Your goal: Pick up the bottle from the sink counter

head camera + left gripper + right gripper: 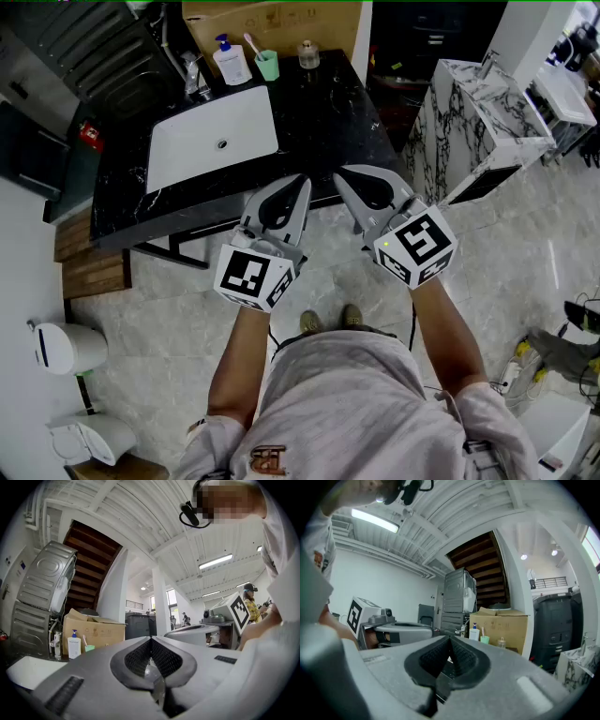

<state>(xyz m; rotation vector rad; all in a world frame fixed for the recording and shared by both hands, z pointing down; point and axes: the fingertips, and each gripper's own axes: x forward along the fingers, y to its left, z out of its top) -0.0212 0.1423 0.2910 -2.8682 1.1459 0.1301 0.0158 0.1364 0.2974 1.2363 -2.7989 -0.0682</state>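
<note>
A white pump bottle (230,62) with a blue top stands at the back of the black marble sink counter (323,122). Beside it are a green cup (267,64) holding a toothbrush and a small glass bottle (308,54). The pump bottle shows far off in both gripper views (73,646) (474,633). My left gripper (302,178) and right gripper (339,176) hang side by side over the counter's near edge, well short of the bottles. Both are shut with nothing between their jaws (151,639) (450,637).
A white basin (211,136) with a faucet (194,75) is set in the counter's left half. A cardboard box (272,23) stands behind the bottles. A marble-patterned cabinet (478,122) is at the right, and white fixtures (66,347) sit on the floor at lower left.
</note>
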